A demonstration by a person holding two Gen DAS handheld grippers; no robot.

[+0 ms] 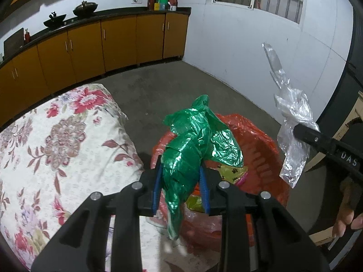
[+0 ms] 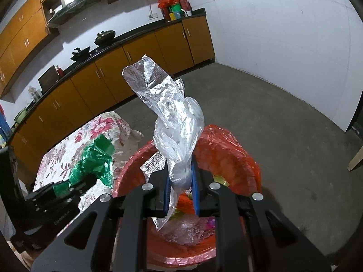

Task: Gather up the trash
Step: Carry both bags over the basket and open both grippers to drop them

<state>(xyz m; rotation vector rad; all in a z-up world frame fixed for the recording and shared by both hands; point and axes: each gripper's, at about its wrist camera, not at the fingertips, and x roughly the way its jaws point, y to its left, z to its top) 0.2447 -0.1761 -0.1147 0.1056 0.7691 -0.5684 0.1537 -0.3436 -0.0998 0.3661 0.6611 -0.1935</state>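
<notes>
My left gripper (image 1: 180,189) is shut on a crumpled green plastic wrapper (image 1: 195,140) and holds it over the red bin (image 1: 267,140), which is lined with a red bag. My right gripper (image 2: 180,189) is shut on a clear and silver plastic wrapper (image 2: 168,117), also above the red bin (image 2: 226,145). Each gripper shows in the other view: the right one (image 1: 301,131) with the silver wrapper (image 1: 292,113) at the right, the left one (image 2: 87,180) with the green wrapper (image 2: 95,158) at the left. Trash (image 2: 188,229) lies inside the bin.
A table with a floral cloth (image 1: 56,147) stands left of the bin. Orange cabinets with a black counter (image 1: 90,43) run along the far wall, with pans and a red bag on top. Bare concrete floor (image 2: 283,124) lies beyond the bin. A white wall (image 1: 238,45) is at right.
</notes>
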